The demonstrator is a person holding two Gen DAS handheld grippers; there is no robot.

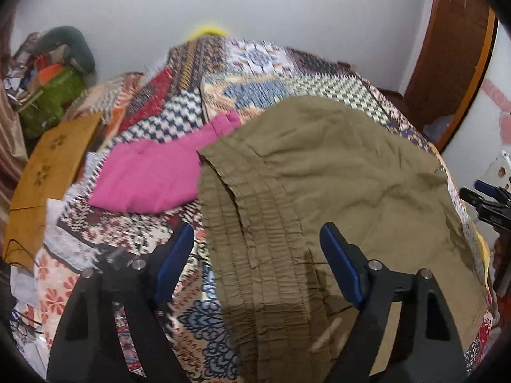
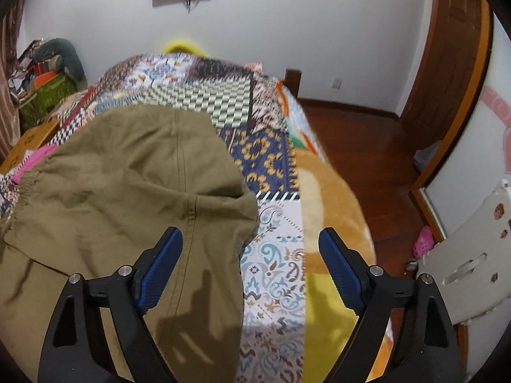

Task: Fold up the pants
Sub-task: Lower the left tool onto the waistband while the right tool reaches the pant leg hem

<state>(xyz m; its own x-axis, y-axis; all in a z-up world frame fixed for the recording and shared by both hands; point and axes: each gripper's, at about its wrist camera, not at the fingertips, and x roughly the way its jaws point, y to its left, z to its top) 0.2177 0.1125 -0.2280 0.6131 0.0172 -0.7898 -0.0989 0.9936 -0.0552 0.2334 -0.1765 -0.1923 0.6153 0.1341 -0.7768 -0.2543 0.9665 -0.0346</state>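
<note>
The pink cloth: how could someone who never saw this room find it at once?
Find the bed with the patchwork cover. On it lie big olive pants. The pink cloth lies flat at the side of their ribbed waistband, partly under it; it is the only plain bright pink piece on the bed.

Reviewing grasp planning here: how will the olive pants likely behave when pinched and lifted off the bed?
The olive pants look floppy: they lie creased on the patterned bedspread, so they would probably sag. The gathered waistband looks thicker, likely an easier pinch. The thin cloth seems light; dragging it might disturb the pink garment it partly overlaps.
</note>
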